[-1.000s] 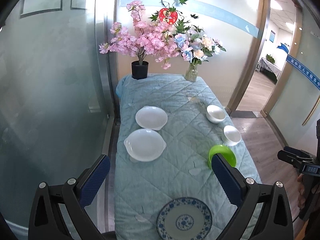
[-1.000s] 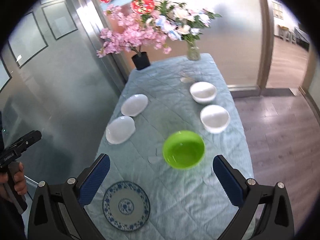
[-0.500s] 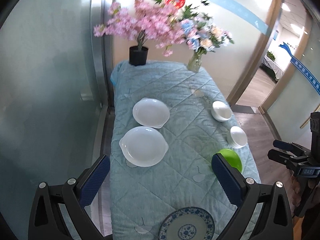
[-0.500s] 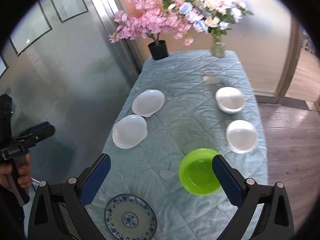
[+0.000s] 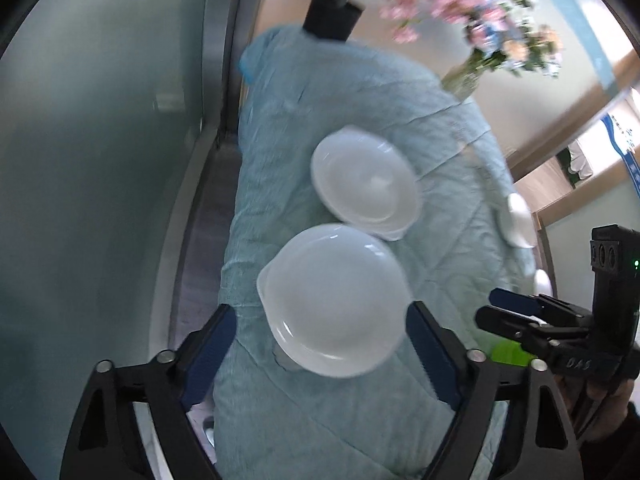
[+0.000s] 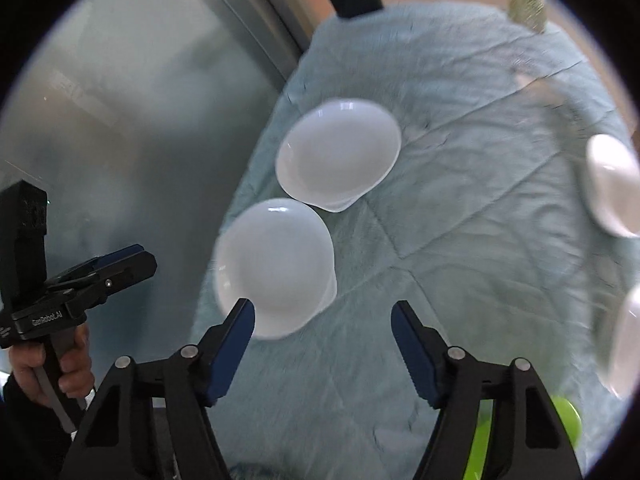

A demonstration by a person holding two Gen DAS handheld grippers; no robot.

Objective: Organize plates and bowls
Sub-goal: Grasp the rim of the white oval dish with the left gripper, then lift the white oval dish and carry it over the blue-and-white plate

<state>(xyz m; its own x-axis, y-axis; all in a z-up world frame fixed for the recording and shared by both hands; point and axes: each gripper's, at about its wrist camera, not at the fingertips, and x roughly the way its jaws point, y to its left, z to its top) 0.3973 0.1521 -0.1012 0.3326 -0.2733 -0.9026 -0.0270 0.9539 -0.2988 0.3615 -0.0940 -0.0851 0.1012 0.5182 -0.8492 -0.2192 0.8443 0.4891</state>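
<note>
Two white plates lie on the quilted pale-blue tablecloth [image 5: 280, 412]: a near one with small handles [image 5: 334, 300] [image 6: 274, 268] and a far one [image 5: 364, 182] [image 6: 338, 156]. My left gripper [image 5: 320, 340] hovers low over the near plate, which shows between its blue pads; its jaws are closing and no pad touches the plate. My right gripper [image 6: 324, 336] points down at bare cloth just right of that plate, jaws closing on nothing. Each gripper shows in the other's view: the right gripper [image 5: 520, 320] and the left gripper [image 6: 100, 276].
Two small white bowls [image 6: 614, 184] [image 6: 628, 344] sit along the table's right edge, with a green bowl [image 6: 564, 420] nearer. A black flowerpot [image 5: 332, 20] and a glass vase [image 5: 460, 80] stand at the far end. A glass wall [image 5: 100, 160] runs along the left.
Both grippers have dropped towards the table and come close to the two white plates. Both pairs of jaws have narrowed. The blue-patterned plate has slipped out of view.
</note>
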